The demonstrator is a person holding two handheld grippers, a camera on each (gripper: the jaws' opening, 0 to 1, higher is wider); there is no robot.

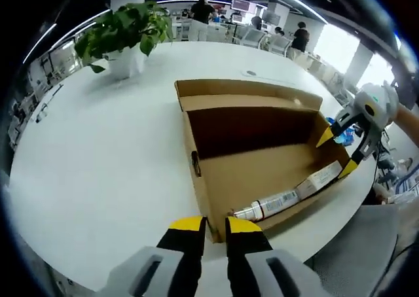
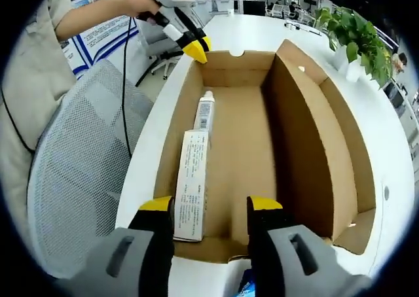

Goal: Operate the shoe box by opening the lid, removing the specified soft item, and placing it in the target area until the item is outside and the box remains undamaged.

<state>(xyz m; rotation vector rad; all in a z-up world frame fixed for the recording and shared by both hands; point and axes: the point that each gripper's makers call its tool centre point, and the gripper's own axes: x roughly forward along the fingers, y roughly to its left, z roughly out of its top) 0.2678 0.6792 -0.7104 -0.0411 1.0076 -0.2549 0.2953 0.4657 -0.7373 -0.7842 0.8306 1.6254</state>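
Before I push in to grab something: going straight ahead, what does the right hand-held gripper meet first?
Probably the small white carton lying inside the open shoe box, just beyond the open right hand-held gripper; depth is uncertain.

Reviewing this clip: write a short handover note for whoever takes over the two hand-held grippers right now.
Left hand-held gripper: jaws nearly shut, holding nothing, at the near corner of the cardboard box.
Right hand-held gripper: open, empty, at the opposite end wall.
Box sits on the white table, lid already open.
Inside, along one side wall: a white tube and a small white carton, end to end.
Done: lid opened.
Left: lift the soft item out, set it in the target area.
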